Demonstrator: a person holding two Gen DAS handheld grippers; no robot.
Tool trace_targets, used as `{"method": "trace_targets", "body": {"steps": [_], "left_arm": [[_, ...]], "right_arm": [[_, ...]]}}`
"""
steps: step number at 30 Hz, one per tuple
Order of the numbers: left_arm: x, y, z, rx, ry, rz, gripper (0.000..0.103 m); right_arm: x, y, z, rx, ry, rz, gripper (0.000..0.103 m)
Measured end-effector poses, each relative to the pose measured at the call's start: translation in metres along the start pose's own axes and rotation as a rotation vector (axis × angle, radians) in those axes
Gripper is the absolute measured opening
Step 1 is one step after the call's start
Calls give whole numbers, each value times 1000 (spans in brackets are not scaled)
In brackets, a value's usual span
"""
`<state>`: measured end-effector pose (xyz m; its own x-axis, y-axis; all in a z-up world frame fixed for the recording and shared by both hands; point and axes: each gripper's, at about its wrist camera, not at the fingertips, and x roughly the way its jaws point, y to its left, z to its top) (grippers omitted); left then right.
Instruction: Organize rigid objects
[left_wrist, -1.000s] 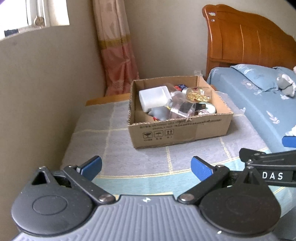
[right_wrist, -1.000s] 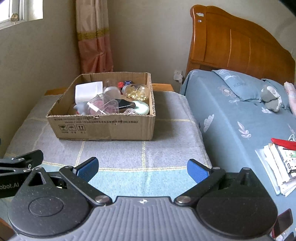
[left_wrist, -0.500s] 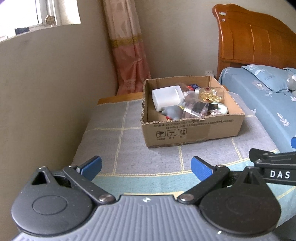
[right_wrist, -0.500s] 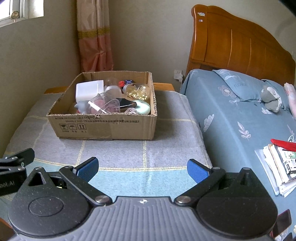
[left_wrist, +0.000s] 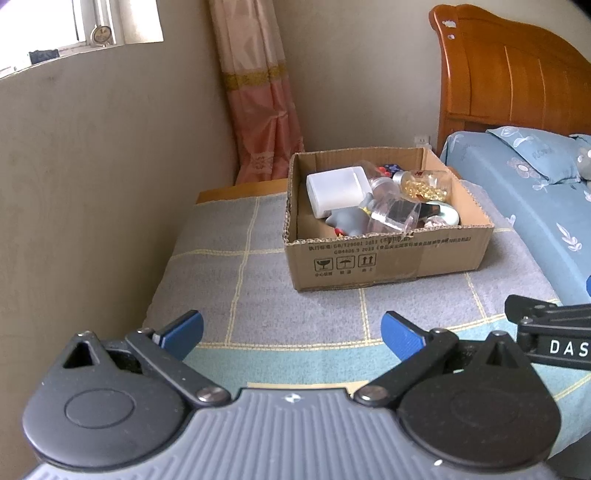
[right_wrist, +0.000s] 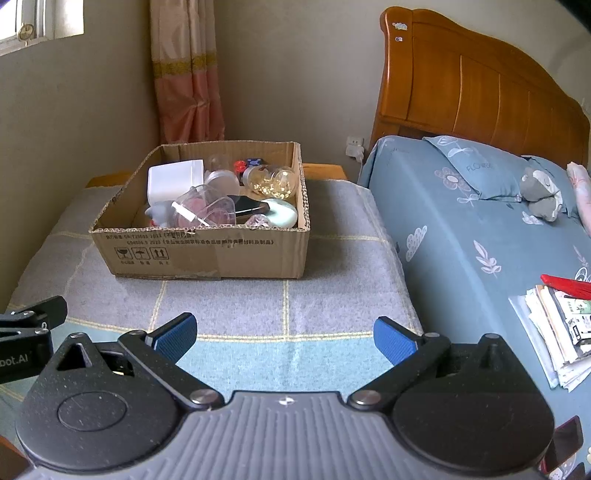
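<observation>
- Fingers of the left gripper (left_wrist: 291, 330) are spread wide and hold nothing; the right gripper (right_wrist: 285, 338) is the same, released and empty.
- Both hover over the grey checked blanket (right_wrist: 332, 295), well short of the cardboard box (right_wrist: 207, 254).
- Box sits at about 1 o'clock from the left gripper and about 11 o'clock from the right; neither looks clearly nearer.
- Box's long axis runs across both views, long printed wall facing the grippers.
- Inside, piled and touching: white tub (left_wrist: 338, 190) at back left, jar of gold bits (right_wrist: 271, 181) at back right, clear cup (right_wrist: 205, 208) lying tilted near the front wall.
- Judgement: next move is a forward reach over the front wall; the cup lies closest.
</observation>
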<state>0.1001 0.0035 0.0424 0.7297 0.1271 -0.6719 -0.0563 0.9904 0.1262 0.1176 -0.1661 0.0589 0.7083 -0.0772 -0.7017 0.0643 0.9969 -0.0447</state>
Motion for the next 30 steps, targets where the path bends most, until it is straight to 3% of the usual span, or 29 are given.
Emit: {"method": "trace_targets", "body": {"steps": [30], "left_arm": [[-2,1,2,-4,-3,13,102]], "right_arm": [[-6,1,2,-5,-15,5,103]]}}
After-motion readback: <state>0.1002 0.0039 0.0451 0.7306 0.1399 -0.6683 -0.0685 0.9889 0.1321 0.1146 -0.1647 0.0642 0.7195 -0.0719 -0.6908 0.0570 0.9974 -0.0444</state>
